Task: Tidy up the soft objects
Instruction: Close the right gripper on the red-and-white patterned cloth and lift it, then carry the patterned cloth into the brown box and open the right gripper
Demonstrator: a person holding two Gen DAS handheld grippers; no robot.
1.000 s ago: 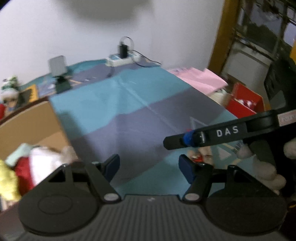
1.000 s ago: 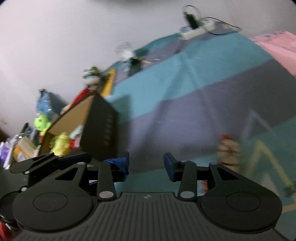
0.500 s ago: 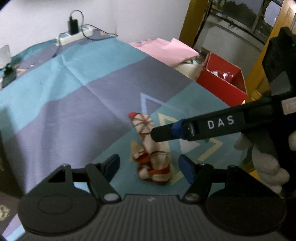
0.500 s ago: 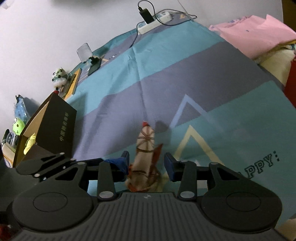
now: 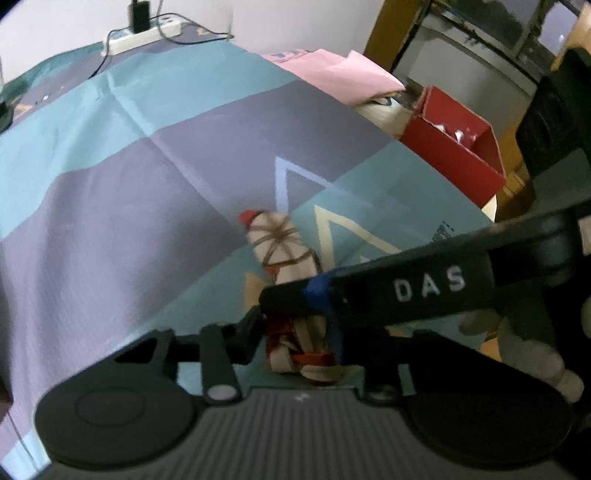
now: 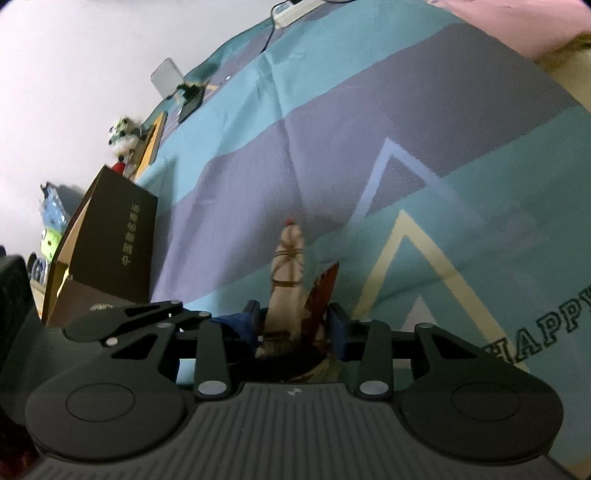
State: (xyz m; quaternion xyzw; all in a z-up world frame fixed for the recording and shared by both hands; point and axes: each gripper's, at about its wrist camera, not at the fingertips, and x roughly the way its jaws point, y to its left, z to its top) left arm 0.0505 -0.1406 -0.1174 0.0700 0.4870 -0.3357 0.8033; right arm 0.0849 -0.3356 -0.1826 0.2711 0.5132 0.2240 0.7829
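A cream plush horse with brown straps, a red topknot and red trim lies on the teal and purple cloth (image 5: 147, 206). In the left wrist view the horse (image 5: 280, 247) lies between the fingers of my left gripper (image 5: 295, 332), which is open around its rear end. My right gripper's finger (image 5: 388, 291), marked DAS, crosses in front from the right. In the right wrist view the horse (image 6: 288, 280) sits between the fingers of my right gripper (image 6: 293, 325), open and close to its sides. A dark cardboard box (image 6: 110, 240) holding soft toys stands at the left.
A red box (image 5: 454, 144) and pink cloth (image 5: 332, 74) lie beyond the cloth's right edge. A power strip (image 5: 144, 31) with cables is at the far end. A small mirror on a stand (image 6: 170, 77) and a little plush (image 6: 123, 134) sit along the left edge.
Both grippers have swung from the box side to the horse and closed in on it. The horse now lies between both pairs of fingers.
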